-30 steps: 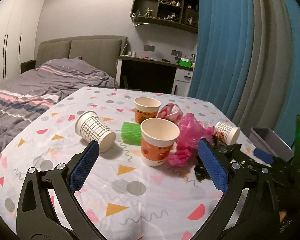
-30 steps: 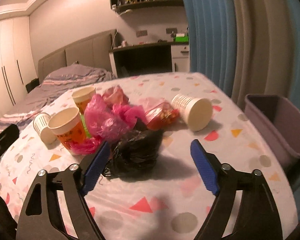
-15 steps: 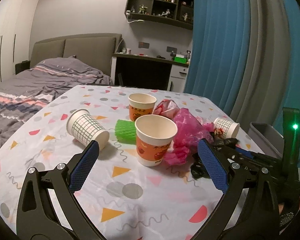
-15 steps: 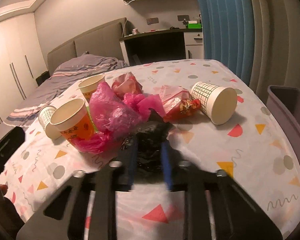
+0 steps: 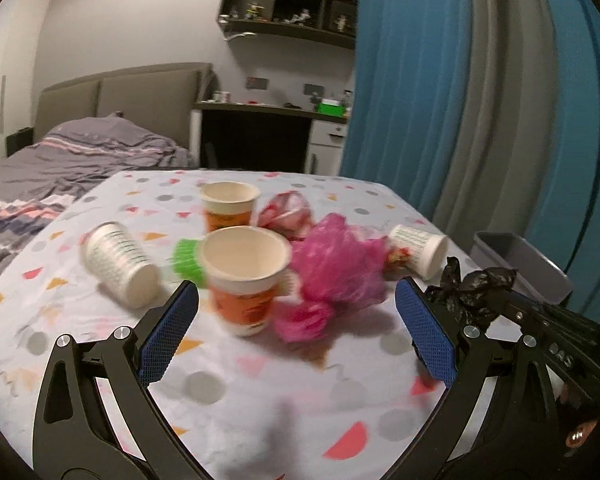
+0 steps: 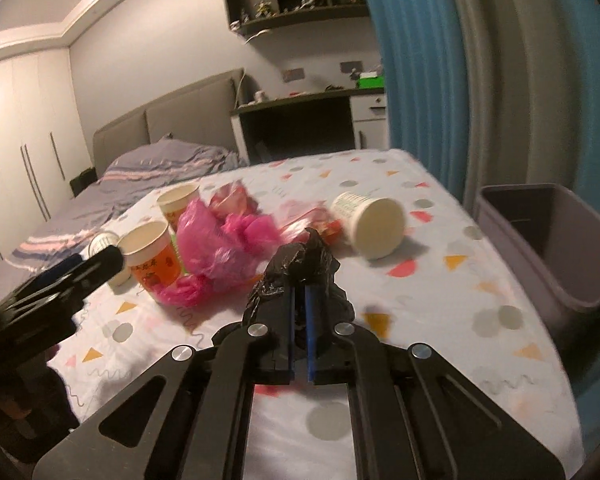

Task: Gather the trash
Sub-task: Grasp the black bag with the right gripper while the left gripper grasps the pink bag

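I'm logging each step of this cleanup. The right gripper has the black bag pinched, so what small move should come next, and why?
Probably carry it right, toward the grey bin. The right gripper is shut on the black bag, which looks lifted off the table, and the bin stands open beside the table's right edge. The left gripper is open and holds nothing.

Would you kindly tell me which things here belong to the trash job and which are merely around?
Job: black bag in right gripper, pink bag, cups, wrapper, bin.
Around: bed, desk, curtain, shelf.
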Demonstrator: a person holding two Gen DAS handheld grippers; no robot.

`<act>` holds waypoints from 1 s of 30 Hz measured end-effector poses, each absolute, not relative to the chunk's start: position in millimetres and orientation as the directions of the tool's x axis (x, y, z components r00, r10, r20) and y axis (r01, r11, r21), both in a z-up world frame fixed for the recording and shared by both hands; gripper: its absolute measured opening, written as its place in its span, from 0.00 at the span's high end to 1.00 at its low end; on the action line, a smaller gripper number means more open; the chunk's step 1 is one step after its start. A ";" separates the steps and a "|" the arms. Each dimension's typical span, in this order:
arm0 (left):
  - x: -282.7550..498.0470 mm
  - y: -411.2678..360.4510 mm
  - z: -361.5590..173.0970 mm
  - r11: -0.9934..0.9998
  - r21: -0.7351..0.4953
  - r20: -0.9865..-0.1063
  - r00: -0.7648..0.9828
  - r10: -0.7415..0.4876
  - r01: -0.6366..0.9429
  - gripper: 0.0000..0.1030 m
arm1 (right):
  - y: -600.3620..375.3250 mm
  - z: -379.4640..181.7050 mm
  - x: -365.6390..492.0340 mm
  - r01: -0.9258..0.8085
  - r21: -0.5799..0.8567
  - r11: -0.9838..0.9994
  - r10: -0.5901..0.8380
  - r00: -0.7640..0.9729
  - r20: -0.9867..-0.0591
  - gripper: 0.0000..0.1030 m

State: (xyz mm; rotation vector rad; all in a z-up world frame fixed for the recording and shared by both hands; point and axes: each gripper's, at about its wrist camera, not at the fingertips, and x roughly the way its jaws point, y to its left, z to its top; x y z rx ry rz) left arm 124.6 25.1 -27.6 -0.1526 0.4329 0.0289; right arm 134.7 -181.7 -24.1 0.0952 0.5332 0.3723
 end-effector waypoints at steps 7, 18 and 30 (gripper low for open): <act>164.7 -1.6 -26.5 0.993 -0.114 -0.459 0.887 -0.042 -0.011 0.10 | -215.0 -22.2 124.8 -0.282 0.209 0.936 0.349 0.814 -0.465 0.95; 178.6 -23.5 -47.3 0.994 -0.109 -0.538 0.840 -0.068 0.011 0.25 | -243.1 -24.5 119.1 -0.252 0.238 0.938 0.337 0.826 -0.451 0.95; 182.4 -22.9 -55.0 0.987 -0.154 -0.567 0.813 -0.132 0.053 0.86 | -249.0 -22.8 117.6 -0.242 0.249 0.938 0.332 0.832 -0.443 0.95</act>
